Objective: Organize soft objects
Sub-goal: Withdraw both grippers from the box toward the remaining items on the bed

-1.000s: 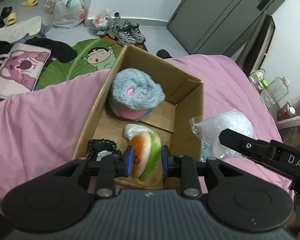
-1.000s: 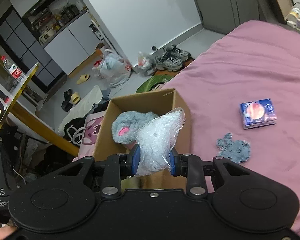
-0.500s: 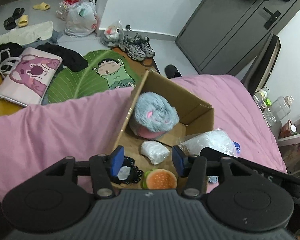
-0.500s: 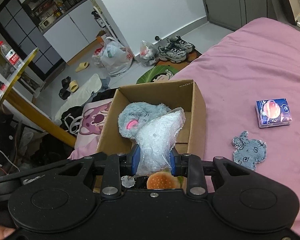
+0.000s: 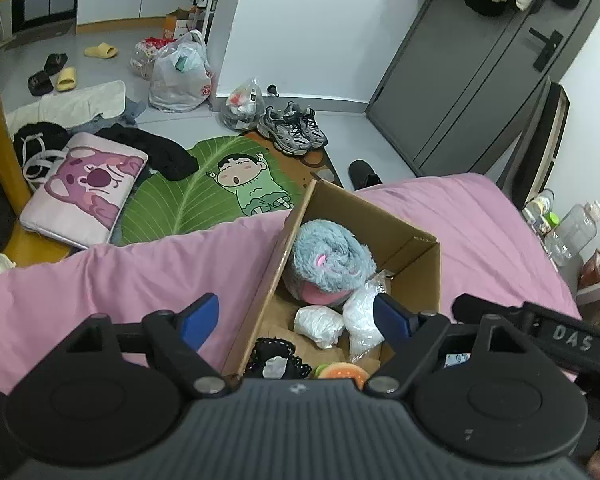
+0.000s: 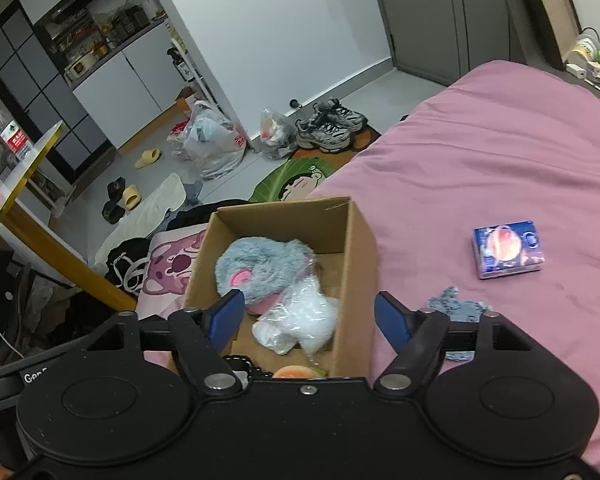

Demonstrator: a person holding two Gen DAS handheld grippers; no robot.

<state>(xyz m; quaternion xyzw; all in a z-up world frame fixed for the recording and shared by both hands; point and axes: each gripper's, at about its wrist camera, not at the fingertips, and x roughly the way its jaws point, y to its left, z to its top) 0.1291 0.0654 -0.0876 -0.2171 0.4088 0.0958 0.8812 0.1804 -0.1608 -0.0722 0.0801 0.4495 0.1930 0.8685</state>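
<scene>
An open cardboard box point(image 5: 428, 276) point(image 6: 360, 240) stands on the pink bed. Inside lie a grey-blue plush toy point(image 5: 328, 256) point(image 6: 264, 268), a white plastic bag point(image 6: 308, 316) point(image 5: 360, 316), a smaller white bundle point(image 5: 318, 322), a black lacy item point(image 5: 276, 354) and a plush burger point(image 5: 342, 372) point(image 6: 294, 372). My left gripper point(image 5: 296, 318) hovers over the box's near end, jaws opening, nothing between them. My right gripper point(image 6: 310, 314) hangs above the box, jaws opening; the white bag lies below them in the box. On the bed to the right sit a blue tissue pack point(image 6: 508, 248) and a grey-blue cloth piece point(image 6: 456, 304).
The pink bedspread point(image 6: 480, 168) stretches right of the box. On the floor beyond lie a green leaf rug point(image 5: 188, 196), a pink pillow point(image 5: 84, 188), sneakers point(image 5: 292, 128) and plastic bags point(image 5: 180, 76). Bottles point(image 5: 572, 232) stand at the bed's far right. A yellow table edge point(image 6: 32, 156) is at left.
Both grippers let go: the left dropped the plush burger into the box and rose; the right released the white bag, which now lies in the box. Both jaws stand wide.
</scene>
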